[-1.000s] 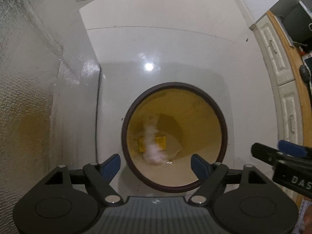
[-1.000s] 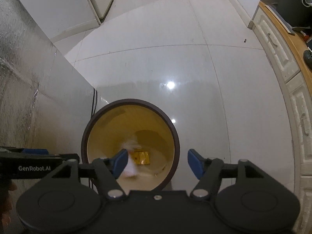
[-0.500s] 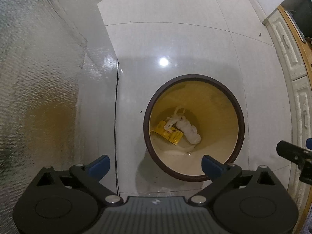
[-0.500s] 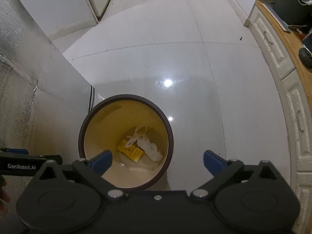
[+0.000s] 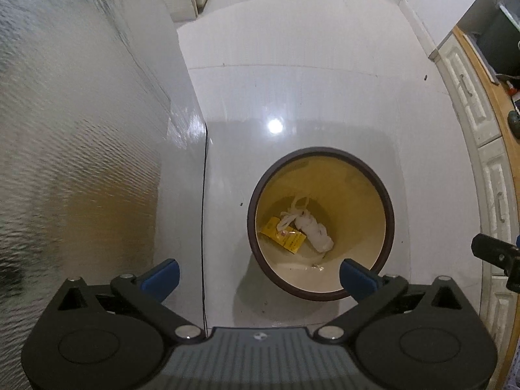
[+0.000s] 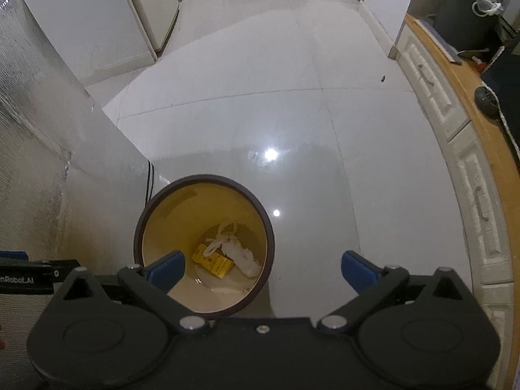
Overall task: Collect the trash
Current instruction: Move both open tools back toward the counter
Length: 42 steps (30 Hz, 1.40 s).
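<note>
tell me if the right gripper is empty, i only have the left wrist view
Observer: Yes. The right gripper is open, with nothing between its fingers.
Operator: where is it aimed
Observer: Steeply down at the bin. In its own view one finger overlaps the bin's mouth and the other is over bare floor.
Operator: anything far right that i'm missing
Observer: A white cord lies coiled on a dark unit past the counter's far end.
</note>
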Motion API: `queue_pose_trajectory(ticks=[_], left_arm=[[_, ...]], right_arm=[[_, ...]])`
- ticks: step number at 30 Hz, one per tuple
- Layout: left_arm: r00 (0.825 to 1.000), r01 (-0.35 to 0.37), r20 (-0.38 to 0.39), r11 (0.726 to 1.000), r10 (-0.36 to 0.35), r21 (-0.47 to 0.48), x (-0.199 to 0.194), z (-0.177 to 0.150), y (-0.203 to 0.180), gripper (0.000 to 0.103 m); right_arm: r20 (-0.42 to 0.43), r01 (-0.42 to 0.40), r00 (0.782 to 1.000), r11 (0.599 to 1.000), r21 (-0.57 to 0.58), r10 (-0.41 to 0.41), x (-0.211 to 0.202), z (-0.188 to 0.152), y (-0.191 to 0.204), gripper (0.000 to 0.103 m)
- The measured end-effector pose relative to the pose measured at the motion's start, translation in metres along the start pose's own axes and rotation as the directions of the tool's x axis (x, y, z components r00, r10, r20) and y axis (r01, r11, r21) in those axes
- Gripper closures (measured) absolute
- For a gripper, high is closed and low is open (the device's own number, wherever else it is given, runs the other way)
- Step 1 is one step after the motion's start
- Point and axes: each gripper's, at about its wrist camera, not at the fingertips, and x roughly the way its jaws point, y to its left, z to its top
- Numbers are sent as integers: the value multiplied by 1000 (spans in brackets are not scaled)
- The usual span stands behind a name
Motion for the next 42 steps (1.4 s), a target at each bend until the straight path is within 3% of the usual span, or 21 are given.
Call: queue_pose_trajectory(ticks=[14, 24, 36, 42], left_arm=[[992, 25, 125, 1000, -26, 11, -67, -13, -1, 0], [971, 22, 235, 999, -32, 44, -116, -29, -9, 0], [919, 57, 388, 997, -74, 55, -193, -62, -11, 0], [878, 52, 473, 996, -79, 69, -234, -80, -9, 0]], right_arm=[[84, 26, 996, 999, 24, -28, -63, -11, -7, 0], [167, 33, 985, 998, 48, -41, -115, -23, -24, 0], [325, 8, 946, 999, 37, -19, -192, -42, -29, 0], [410, 3, 912, 1000, 20, -11, -230, -54, -30, 0]])
